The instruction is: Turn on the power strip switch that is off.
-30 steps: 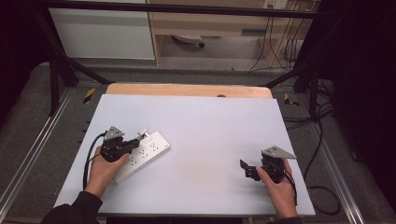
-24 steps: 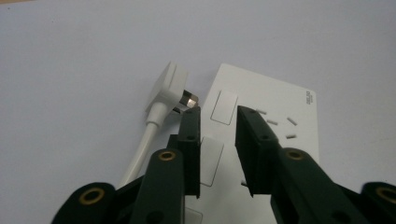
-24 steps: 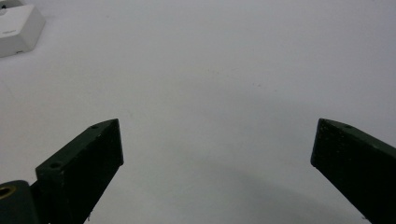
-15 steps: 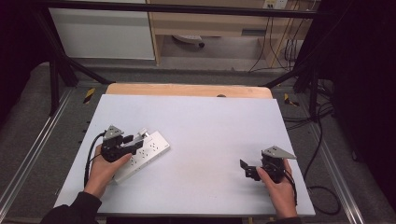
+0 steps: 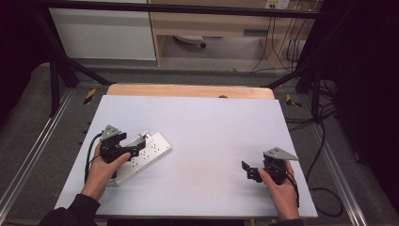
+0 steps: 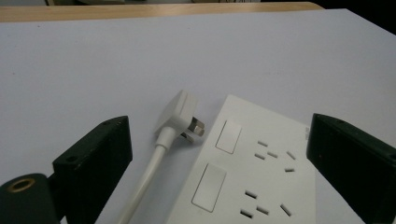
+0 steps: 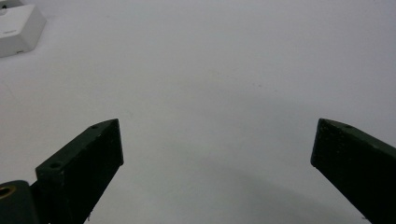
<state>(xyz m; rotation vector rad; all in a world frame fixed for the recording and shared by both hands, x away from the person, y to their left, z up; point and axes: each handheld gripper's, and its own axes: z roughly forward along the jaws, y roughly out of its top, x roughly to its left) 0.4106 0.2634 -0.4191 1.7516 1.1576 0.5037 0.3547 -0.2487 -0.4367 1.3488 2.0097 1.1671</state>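
A white power strip (image 5: 149,151) lies at an angle on the left part of the white table (image 5: 211,132). In the left gripper view its sockets and two switches (image 6: 261,172) face up. A white plug (image 6: 180,114) on a white cable (image 6: 144,186) lies beside the strip's end, its prongs by the strip's edge. My left gripper (image 5: 133,145) hovers over the strip's near half, open, with strip and plug between its wide jaws (image 6: 219,123). My right gripper (image 5: 248,170) is open over bare table at the right (image 7: 215,123).
A wooden strip (image 5: 188,90) runs along the table's far edge. Metal frame rails (image 5: 33,155) flank the table, and cables (image 5: 324,193) lie on the floor at right. The strip's corner (image 7: 16,28) is far from the right gripper.
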